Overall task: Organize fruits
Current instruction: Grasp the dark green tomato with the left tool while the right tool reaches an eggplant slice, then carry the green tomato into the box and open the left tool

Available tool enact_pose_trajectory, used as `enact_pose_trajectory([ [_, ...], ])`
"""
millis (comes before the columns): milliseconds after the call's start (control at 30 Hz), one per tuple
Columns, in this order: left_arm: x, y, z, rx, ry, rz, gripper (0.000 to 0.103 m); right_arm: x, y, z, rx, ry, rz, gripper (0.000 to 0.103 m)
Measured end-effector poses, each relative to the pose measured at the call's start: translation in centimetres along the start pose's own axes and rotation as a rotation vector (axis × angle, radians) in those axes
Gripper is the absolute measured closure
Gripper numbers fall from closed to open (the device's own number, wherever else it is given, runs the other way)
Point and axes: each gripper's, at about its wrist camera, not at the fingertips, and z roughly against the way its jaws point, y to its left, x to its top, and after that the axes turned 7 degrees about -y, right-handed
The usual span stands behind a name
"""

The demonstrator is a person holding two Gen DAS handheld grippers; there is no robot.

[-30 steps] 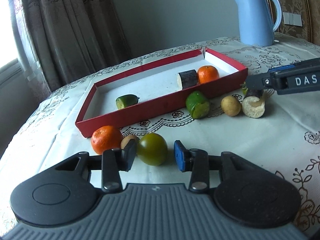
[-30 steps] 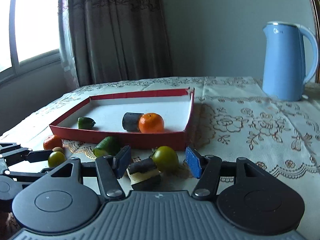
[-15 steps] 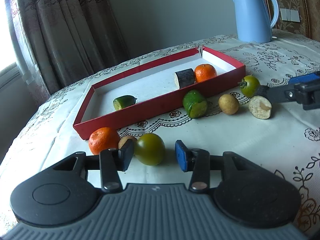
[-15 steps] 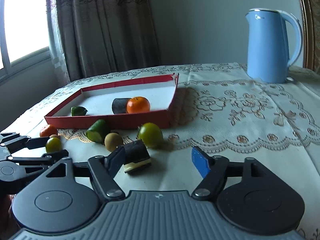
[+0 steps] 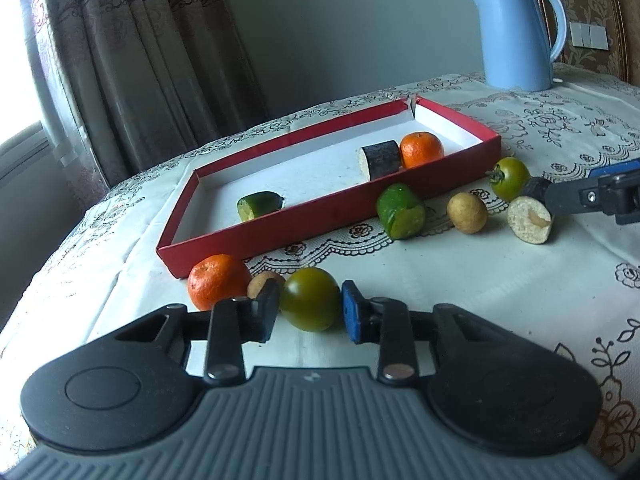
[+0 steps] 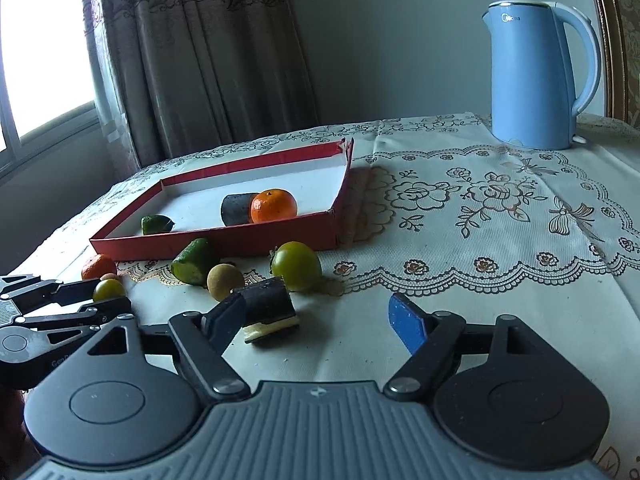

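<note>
Since a moment ago the right tool (image 6: 318,316) has drawn back from the dark-skinned cut piece with a pale face (image 6: 269,309) and spread its fingers wide, so the piece now lies free on the bench (image 6: 460,280), just beside the left finger; whether they touch I cannot tell. Over on the left, the left tool (image 5: 309,312) has barely shifted and sits with its fingers at a middling gap on either side of a round olive-green tomato (image 5: 310,298), the pads close to it but not clearly pressing. Just left of that tomato are a small tan round fruit (image 5: 262,282) and an orange mandarin (image 5: 218,280), both at the near corner of the shallow red cardboard tray with a white floor (image 5: 280,228). Inside the tray lie a green cut cucumber end (image 5: 259,205), a dark cut piece (image 5: 380,159) and a second mandarin (image 5: 422,149), the last two touching. In front of the tray's long wall sit a green cucumber chunk (image 5: 400,211), a tan round fruit (image 5: 467,213) and a second green tomato (image 5: 511,173). At the far right a pale blue electric kettle (image 6: 540,76) stands on the lace cloth, well apart from the fruit.
</note>
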Motion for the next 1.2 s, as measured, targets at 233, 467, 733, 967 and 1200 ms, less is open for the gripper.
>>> enact_pose_trajectory([
  [233, 0.9, 0.1, 1.0, -0.008, -0.034, 0.012, 0.073, 0.0, 0.0, -0.2, 0.007, 0.019, -0.001, 0.019],
  [467, 4.2, 2.4, 0.4, 0.022, -0.068, 0.078, 0.073, -0.1, 0.1, -0.6, 0.0, 0.047, 0.004, 0.019],
  [733, 7.2, 6.2, -3.3, 0.096, -0.078, 0.123, 0.073, -0.2, 0.1, -0.6, 0.002, 0.052, 0.002, 0.019],
  [967, 6.6, 9.0, -7.0, 0.082, 0.013, 0.211, 0.073, -0.3, 0.1, -0.7, 0.002, 0.059, 0.005, 0.019],
  [1200, 5.2, 9.1, -9.1, 0.083, 0.09, 0.219, 0.072, -0.3, 0.0, -0.8, 0.007, 0.062, 0.004, 0.018],
])
